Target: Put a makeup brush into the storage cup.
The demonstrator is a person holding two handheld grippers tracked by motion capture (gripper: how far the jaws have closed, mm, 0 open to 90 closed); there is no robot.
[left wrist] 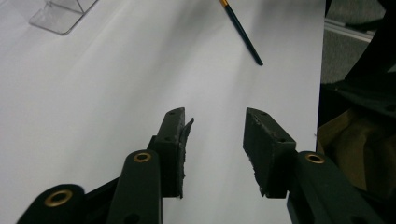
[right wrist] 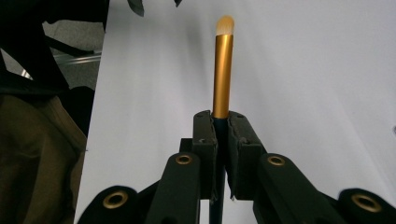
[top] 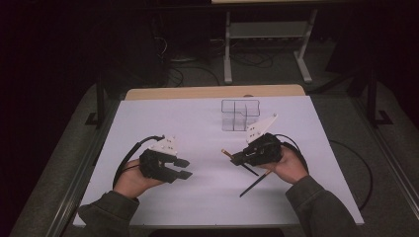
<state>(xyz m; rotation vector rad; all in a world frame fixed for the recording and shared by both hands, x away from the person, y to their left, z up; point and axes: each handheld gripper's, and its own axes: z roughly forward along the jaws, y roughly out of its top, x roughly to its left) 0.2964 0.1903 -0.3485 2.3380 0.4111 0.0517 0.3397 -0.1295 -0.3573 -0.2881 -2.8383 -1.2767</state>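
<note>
The right gripper point(right wrist: 222, 123), low in its own view, has its two black jaws pressed tight on the dark handle of a slim makeup brush with a gold metal ferrule and a pale rounded tip point(right wrist: 222, 70); nothing else is in its grasp. From above, this right gripper point(top: 237, 159) sits right of centre in the frame, and the brush point(top: 247, 177) runs through it on a slant, tip toward the frame's centre, dark handle trailing down and out toward the lower middle. So the brush's long axis lies along the jaws, tip leading, and the clear, square, compartmented plastic organiser point(top: 240, 114) stands just above the right gripper in the high view, nearer to it than to the other hand. I judge that the coming move depends on this: the brush points sideways across the table, not toward the organiser, and would need turning before it could go in. The left gripper point(top: 182, 169), at lower left in the high view, holds nothing; in its own view the left gripper's point(left wrist: 214, 140) jaws stand partly apart over the bare white table sheet point(left wrist: 93, 93), the brush handle's end at that frame's top. Count: one brush, one organiser, two grippers, two hands.
</note>
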